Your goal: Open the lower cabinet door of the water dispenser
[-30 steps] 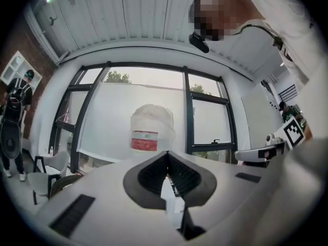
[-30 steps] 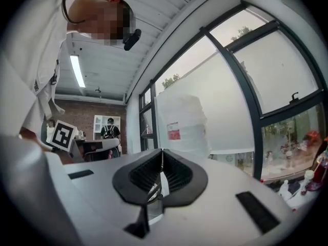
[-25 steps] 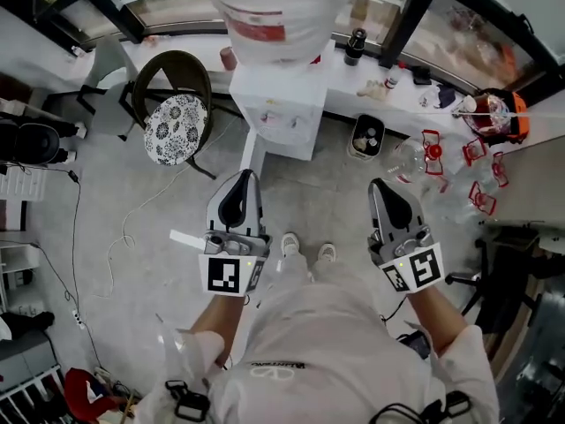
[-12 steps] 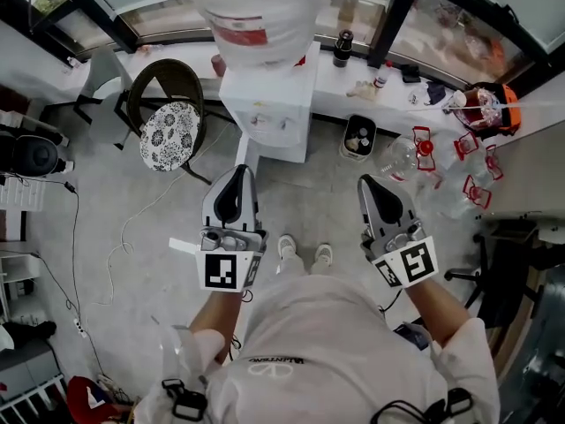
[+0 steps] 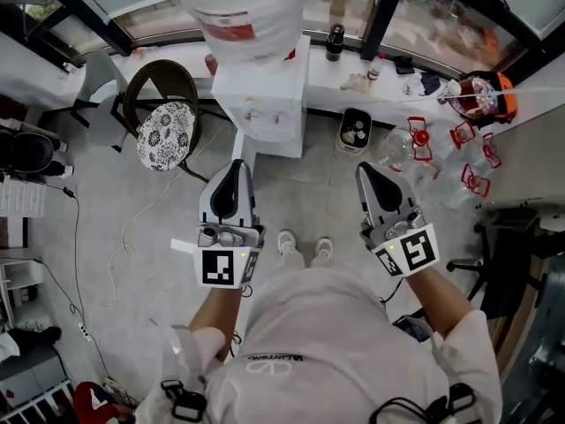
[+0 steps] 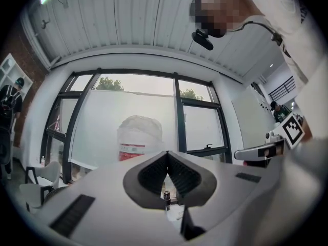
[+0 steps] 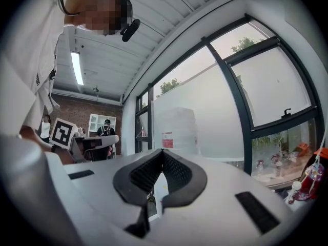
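While the person stands on the bare floor (image 5: pixel 150 228) with both arms held out in front, the left gripper (image 5: pixel 231 166) and the right gripper (image 5: pixel 367 170) point toward the window wall, side by side and apart from each other. Each gripper's own view shows its two dark pads meeting at the tips, with nothing caught between them, so both tools are closed and empty. Ahead of them stands the white water dispenser (image 5: pixel 260 87), backed against the window ledge (image 5: pixel 397 94) and topped with a big upturned water bottle (image 5: pixel 238 7). Its lower front (image 5: pixel 269 140) faces the person, seen so steeply from above that the door's outline cannot be made out. Neither gripper touches the dispenser; both hang well short of it, with open floor between. A chair (image 5: pixel 168 129) with a patterned cushion sits just left of the dispenser, and a small bin (image 5: pixel 353 131) stands near its right side. The person's shoes (image 5: pixel 302 246) show between the two grippers.
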{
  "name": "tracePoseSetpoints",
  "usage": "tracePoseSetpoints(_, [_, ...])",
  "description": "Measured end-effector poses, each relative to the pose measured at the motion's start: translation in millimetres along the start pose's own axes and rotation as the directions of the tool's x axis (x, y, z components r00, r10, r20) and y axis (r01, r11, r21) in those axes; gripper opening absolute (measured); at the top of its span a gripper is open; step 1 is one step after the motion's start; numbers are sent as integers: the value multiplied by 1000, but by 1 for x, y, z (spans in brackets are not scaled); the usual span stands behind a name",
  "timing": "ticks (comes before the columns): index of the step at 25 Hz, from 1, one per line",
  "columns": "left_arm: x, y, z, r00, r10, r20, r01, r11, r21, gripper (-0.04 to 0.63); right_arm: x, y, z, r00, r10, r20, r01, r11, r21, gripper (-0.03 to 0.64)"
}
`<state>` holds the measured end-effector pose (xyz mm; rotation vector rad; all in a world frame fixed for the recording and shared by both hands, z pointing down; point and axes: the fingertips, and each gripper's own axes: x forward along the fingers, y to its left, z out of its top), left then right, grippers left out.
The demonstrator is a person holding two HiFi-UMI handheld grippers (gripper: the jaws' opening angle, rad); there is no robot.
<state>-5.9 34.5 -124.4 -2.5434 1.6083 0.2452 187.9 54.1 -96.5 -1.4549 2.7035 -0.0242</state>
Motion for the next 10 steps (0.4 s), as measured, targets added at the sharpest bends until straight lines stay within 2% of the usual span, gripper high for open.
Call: tracePoseSetpoints(10, [-5,-17,2,1000,-21,-1,21,1000,-5,5,-9,2,0,1000,11,-7,-11,1000,-2,15])
